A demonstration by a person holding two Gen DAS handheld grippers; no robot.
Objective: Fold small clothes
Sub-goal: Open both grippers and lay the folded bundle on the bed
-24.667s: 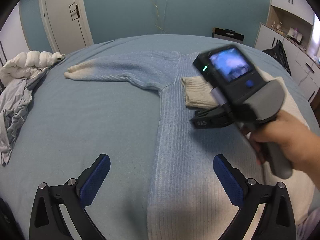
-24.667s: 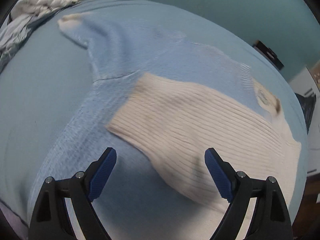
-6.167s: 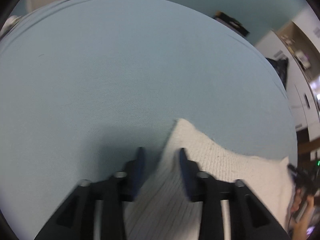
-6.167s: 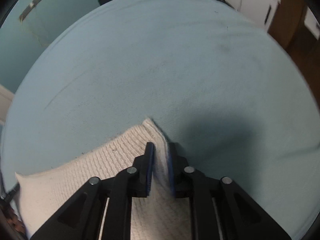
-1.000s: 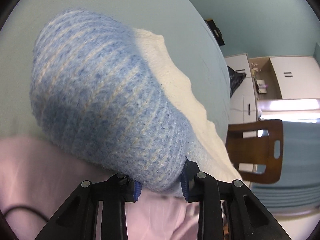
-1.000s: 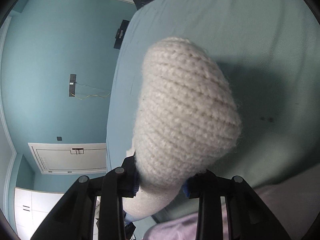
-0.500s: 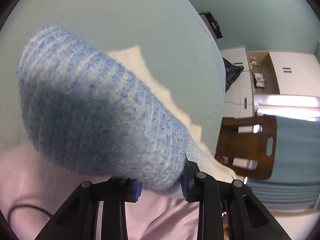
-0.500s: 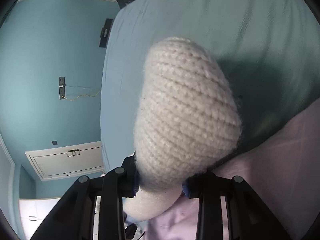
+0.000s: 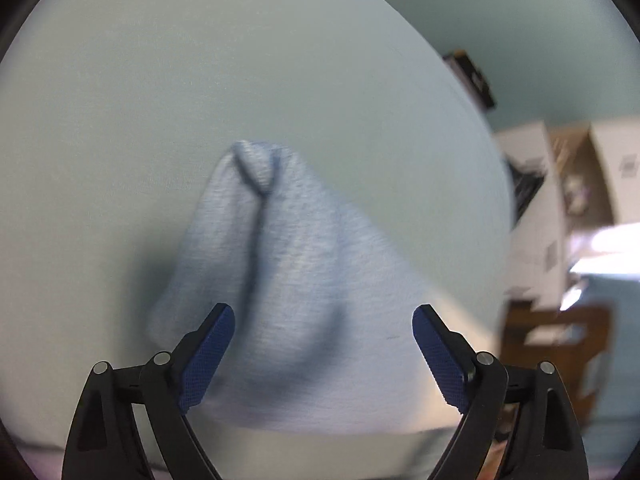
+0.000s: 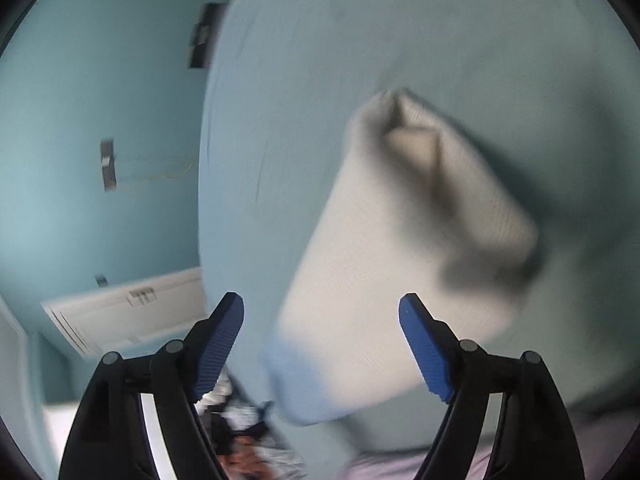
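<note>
Letting go is where this fold can come undone. The left claw [image 9: 323, 354] is spreading its blue pads, and the blue end of the knit sweater [image 9: 280, 280] lies on the bed [image 9: 160, 80] ahead of it and between the pads, touched by neither as far as the blur allows. The right claw [image 10: 321, 346] is spreading too, with the cream end of the same bundle [image 10: 400, 248] lying ahead of it on the sheet, its far corner puckered into a small peak.

Both pictures are smeared by motion, so the claws are probably travelling as they release. That is the main risk: a pad edge brushing the knit on the way out could catch the loose weave and drag the top layer off the one beneath. The thick knit is springy (the pinched ridges at each far corner show it), so the layers may lift or roll open once nothing holds them.

The bundle also seems to sit near the bed's near edge, where a pale pink cloth [image 10: 580, 440] shows; a nudge toward that side might tip it over. Whether the fold lies square cannot be told from these views.
</note>
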